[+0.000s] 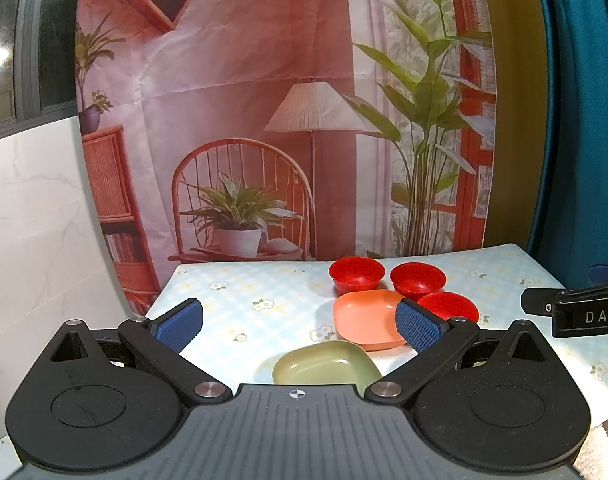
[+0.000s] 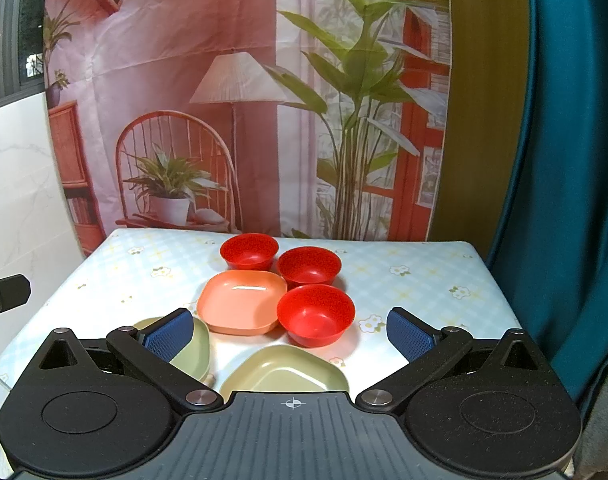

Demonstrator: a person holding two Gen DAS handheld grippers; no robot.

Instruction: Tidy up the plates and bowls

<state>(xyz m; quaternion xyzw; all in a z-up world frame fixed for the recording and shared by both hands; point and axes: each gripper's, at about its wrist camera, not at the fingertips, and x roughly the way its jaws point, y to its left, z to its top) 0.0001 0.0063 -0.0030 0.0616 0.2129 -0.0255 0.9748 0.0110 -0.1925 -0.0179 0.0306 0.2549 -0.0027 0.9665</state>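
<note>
Six dishes sit loose mid-frame on the table (image 2: 423, 272): three red plastic bowls (image 2: 315, 315), salmon square plate (image 2: 240, 300), two olive square plates (image 2: 284, 376); both grippers' jaws open, empty; stacking likely begins, needing a rim grasp

Bench (image 2: 423, 280) under a pale floral checked cloth (image 2: 124, 276) — on it three red bowls (image 2: 315, 314) (image 2: 308, 265) (image 2: 249, 251) round a salmon square plate (image 2: 242, 300), two olive-green plates nearer the camera (image 2: 284, 374) (image 2: 198, 344), all close together mid-bench.
</note>
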